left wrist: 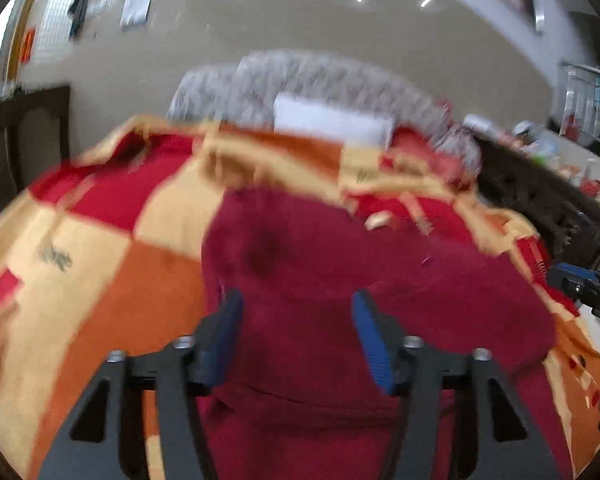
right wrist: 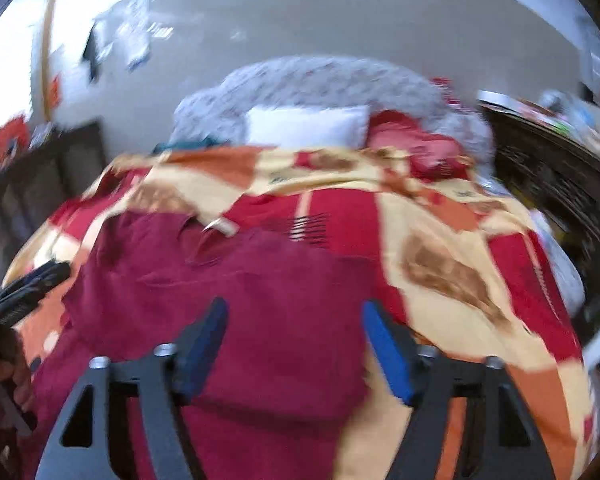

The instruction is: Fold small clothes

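A dark red garment [left wrist: 340, 280] lies spread on a bed with a red, orange and cream patchwork bedspread [left wrist: 80, 280]. My left gripper [left wrist: 296, 320] is open above the garment's near left part, nothing between its blue pads. The garment also shows in the right wrist view [right wrist: 260, 288], with a collar and label toward the far side. My right gripper [right wrist: 294, 328] is open above its near right part, holding nothing. Each gripper shows at the edge of the other's view: the right one [left wrist: 584, 288] and the left one [right wrist: 28, 284]. Both views are motion-blurred.
A grey padded headboard [right wrist: 320, 80] and a white pillow [right wrist: 304, 126] are at the far end, with a red cushion [right wrist: 412, 140] beside it. Dark wooden furniture stands left [left wrist: 24, 136] and right [right wrist: 552, 184] of the bed.
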A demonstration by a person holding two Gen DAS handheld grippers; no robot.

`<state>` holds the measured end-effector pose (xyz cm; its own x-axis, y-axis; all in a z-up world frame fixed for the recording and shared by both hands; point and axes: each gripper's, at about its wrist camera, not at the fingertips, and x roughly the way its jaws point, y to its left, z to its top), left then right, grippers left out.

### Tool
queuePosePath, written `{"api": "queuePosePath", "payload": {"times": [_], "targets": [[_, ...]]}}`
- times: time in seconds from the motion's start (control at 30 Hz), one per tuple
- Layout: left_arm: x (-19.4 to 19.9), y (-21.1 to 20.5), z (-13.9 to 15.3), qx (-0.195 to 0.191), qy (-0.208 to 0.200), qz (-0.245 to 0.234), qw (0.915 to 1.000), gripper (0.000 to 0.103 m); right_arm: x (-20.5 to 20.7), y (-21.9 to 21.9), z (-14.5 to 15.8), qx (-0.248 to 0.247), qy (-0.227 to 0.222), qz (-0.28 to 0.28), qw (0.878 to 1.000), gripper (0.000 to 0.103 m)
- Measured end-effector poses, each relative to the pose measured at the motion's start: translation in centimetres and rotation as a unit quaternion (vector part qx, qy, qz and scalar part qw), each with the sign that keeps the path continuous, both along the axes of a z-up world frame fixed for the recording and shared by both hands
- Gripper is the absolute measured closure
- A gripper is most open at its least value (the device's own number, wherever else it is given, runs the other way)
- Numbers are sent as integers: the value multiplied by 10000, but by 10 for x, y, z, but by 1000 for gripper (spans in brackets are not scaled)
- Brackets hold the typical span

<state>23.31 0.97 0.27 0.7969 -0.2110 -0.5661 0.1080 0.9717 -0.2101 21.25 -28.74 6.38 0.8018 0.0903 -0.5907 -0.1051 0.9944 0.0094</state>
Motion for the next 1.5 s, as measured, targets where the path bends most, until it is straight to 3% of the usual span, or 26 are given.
{"api": "queuePosePath", "payload": {"times": [0.03, 0.07, 0.2, 0.3, 0.37, 0.53, 0.63, 0.77, 0.87, 0.9, 0.93, 0.97, 1.0, 1.03, 1.1, 1.13, 1.23, 1.3, 1.37, 1.43, 1.5], "targets": [[10, 6, -12, -69, 268, 154, 9995, 53, 13, 5, -5, 55, 193, 141, 9997, 73], [16, 12, -23, -190, 433, 238, 9986, 57, 32, 8, -15, 158, 477, 241, 9984, 76], [14, 20, -29, -390, 361, 228, 9983, 59, 73, -17, -56, 13, 844, -394, 9957, 84], [12, 19, -31, -416, 298, 186, 9985, 58, 79, -57, -66, 917, 720, -644, 9911, 83], [7, 21, -31, -521, 287, 168, 9981, 57, 77, -68, -72, 1230, 701, -690, 9875, 83], [7, 19, -30, -503, 290, 144, 9982, 50, 60, -51, -60, 840, 640, -764, 9915, 82], [8, 14, -28, -377, 279, 108, 9988, 45, 22, -42, -37, 596, 202, -466, 9969, 79], [8, 12, -28, -363, 266, 73, 9990, 44, -1, -42, -74, -3, 714, -105, 9974, 79], [7, 13, -29, -389, 282, 89, 9988, 42, -9, -59, -65, 330, 639, -484, 9962, 79], [6, 12, -29, -392, 283, 102, 9988, 40, -14, -60, -57, 368, 553, -637, 9958, 78], [6, 13, -29, -354, 302, 184, 9987, 21, -22, -57, -47, 427, 361, -609, 9966, 77], [8, 15, -31, -319, 415, 350, 9980, 11, -30, -52, -39, 470, 135, -468, 9977, 74], [10, 18, -34, -360, 502, 419, 9972, 11, -35, -44, -36, 397, 53, -346, 9986, 61], [13, 24, -38, -493, 632, 494, 9956, 11, -33, -33, -41, 157, 169, -235, 9995, 49], [17, 34, -44, -767, 802, 503, 9926, 11, -18, -20, -71, -537, 758, -236, 9954, 43], [16, 36, -44, -838, 776, 489, 9923, 11, -12, -22, -82, -661, 966, -344, 9925, 28], [12, 35, -43, -807, 726, 487, 9929, 11, -11, -52, -99, 211, 1217, -824, 9889, 0], [11, 36, -43, -834, 694, 501, 9928, 11, -11, -65, -107, 574, 1375, -857, 9851, 0], [3, 43, -37, -956, 461, 617, 9924, 11, -17, -70, -106, 635, 1287, -864, 9859, 0], [-3, 52, -29, -1074, 280, 632, 9918, 11, -26, -74, -100, 706, 1198, -891, 9863, 7], [-12, 60, -14, -958, 180, 664, 9930, 11, -39, -76, -86, 777, 1136, -984, 9856, 11]]}}
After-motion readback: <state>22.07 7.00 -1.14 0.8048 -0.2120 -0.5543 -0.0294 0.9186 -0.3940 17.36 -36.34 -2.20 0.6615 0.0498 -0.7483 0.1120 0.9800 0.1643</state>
